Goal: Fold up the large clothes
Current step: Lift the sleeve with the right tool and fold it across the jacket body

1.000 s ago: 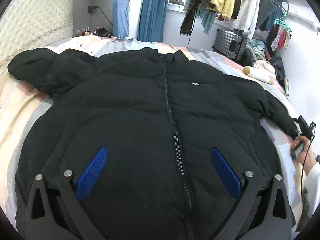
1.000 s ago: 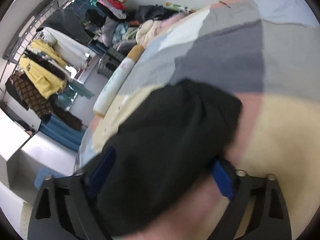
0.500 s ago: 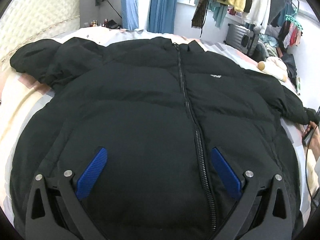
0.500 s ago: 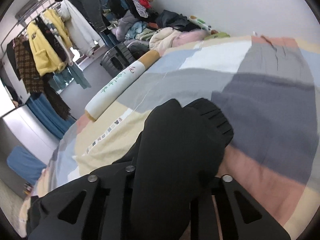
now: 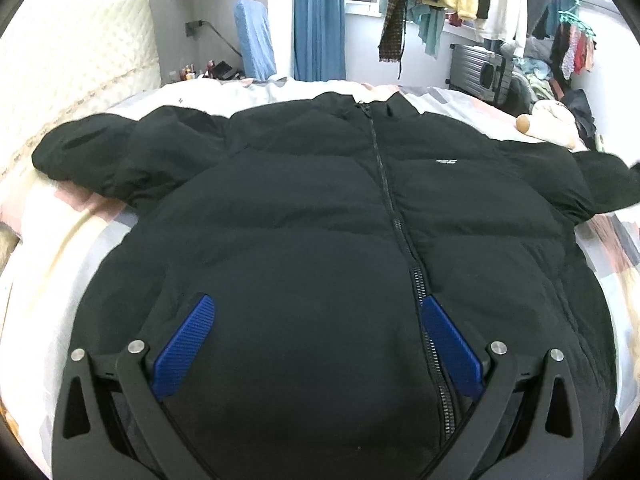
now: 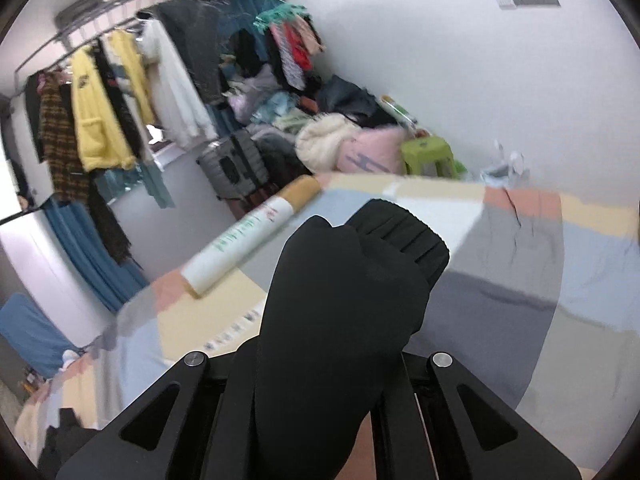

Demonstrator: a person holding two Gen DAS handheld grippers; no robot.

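Observation:
A large black puffer jacket (image 5: 320,216) lies front up, zipped, spread across the bed, sleeves out to both sides. My left gripper (image 5: 316,340) is open over the jacket's lower front, its blue fingers (image 5: 184,344) apart and left of the zipper (image 5: 400,240). In the right wrist view my right gripper (image 6: 332,364) is shut on the jacket's sleeve end (image 6: 352,300), whose ribbed cuff (image 6: 404,236) sticks up past the fingers, lifted above the bed.
The bed has a pastel patchwork cover (image 6: 560,280). A long bolster pillow (image 6: 248,236) lies near its edge. A clothes rack (image 6: 120,92), a suitcase (image 6: 232,168), a green stool (image 6: 428,156) and piled clothes stand beyond. A padded headboard (image 5: 72,72) is at left.
My right gripper closed on the sleeve cuff and raised it off the bed. My left gripper's view moved closer over the jacket's lower front and stayed open.

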